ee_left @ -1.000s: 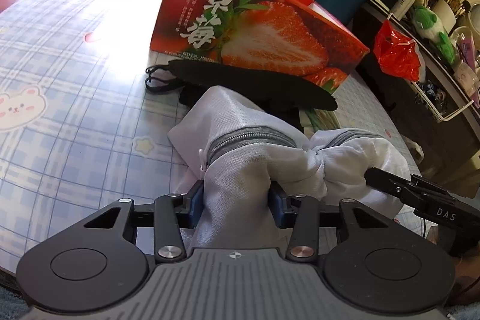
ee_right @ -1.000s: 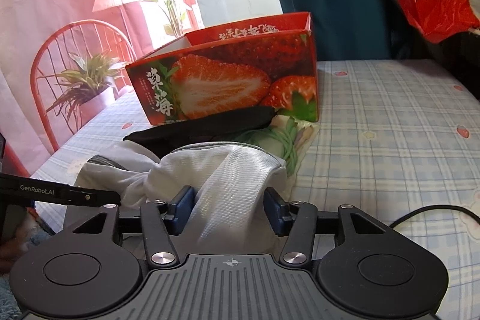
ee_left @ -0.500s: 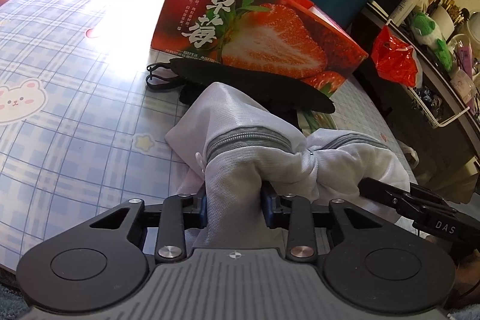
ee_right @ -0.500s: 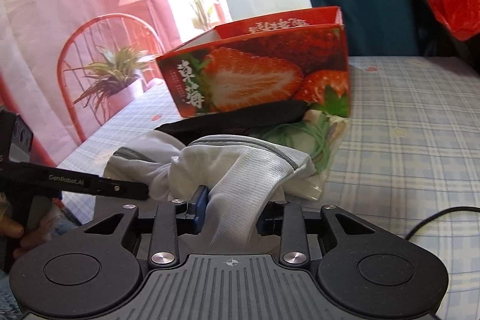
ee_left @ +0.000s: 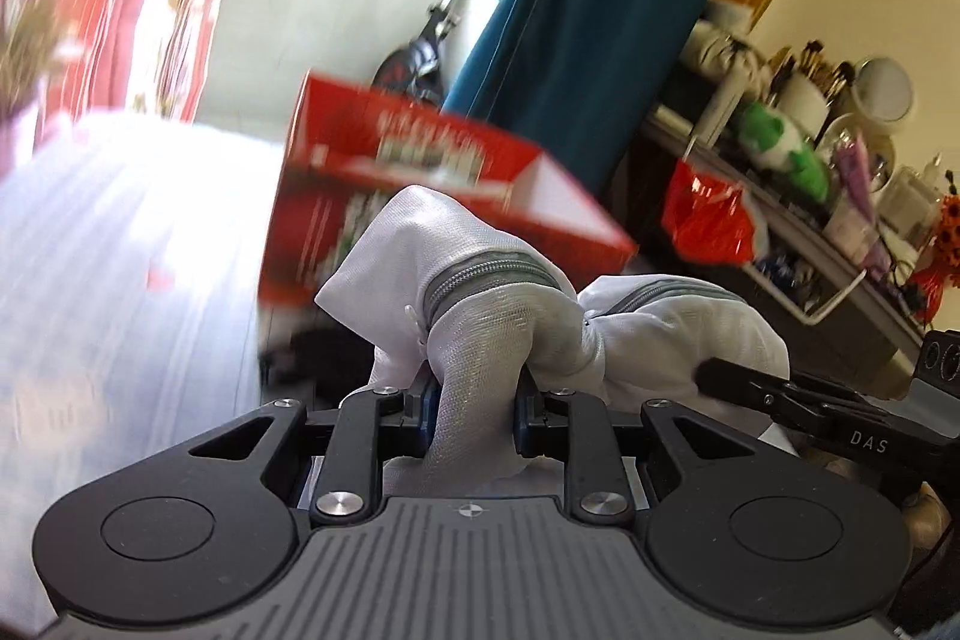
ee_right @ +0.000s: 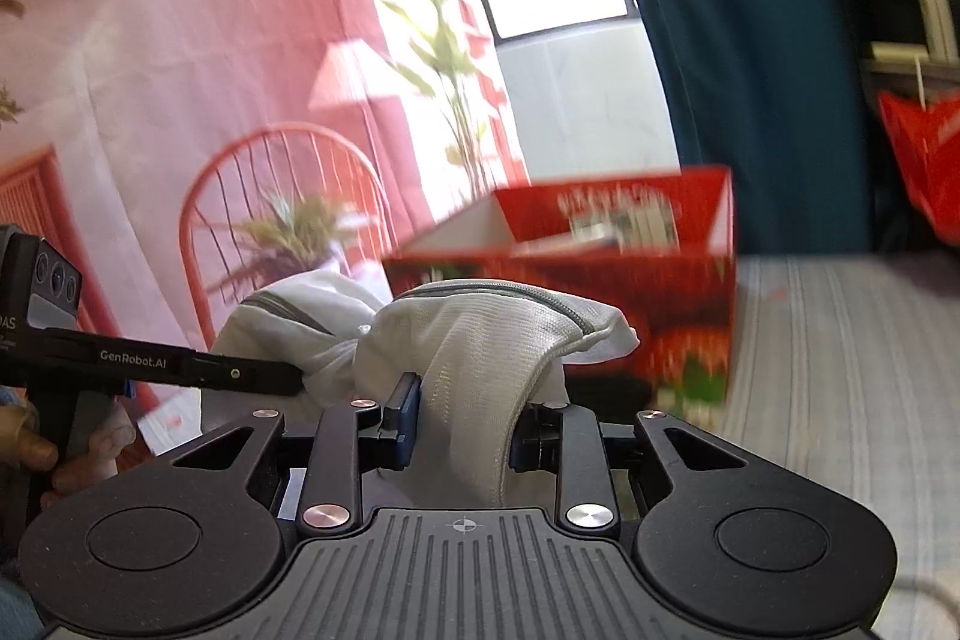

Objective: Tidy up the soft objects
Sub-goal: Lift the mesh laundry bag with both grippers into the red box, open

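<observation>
A white mesh laundry bag (ee_left: pixel 480 304) with a grey zipper hangs between my two grippers, lifted off the bed. My left gripper (ee_left: pixel 474 415) is shut on one bunched end of it. My right gripper (ee_right: pixel 462 424) is shut on the other end (ee_right: pixel 480 358). Each gripper's finger shows in the other's view, pinching the bag. The red strawberry box (ee_left: pixel 432 184) stands open behind the bag, and its white inside shows in the right wrist view (ee_right: pixel 576 244). A black item on the bed (ee_left: pixel 324 346) lies partly hidden below the bag.
The checked bed sheet (ee_right: pixel 840 370) spreads to the right of the box. A cluttered shelf with a red plastic bag (ee_left: pixel 708 214) stands to the right. A teal curtain (ee_left: pixel 588 40) hangs behind the box. A red chair with a plant (ee_right: pixel 282 220) stands at the left.
Both grippers have risen with the mesh bag, lifting it off the bed toward the box's open top. Both views now look over the box rim and are motion-blurred.
</observation>
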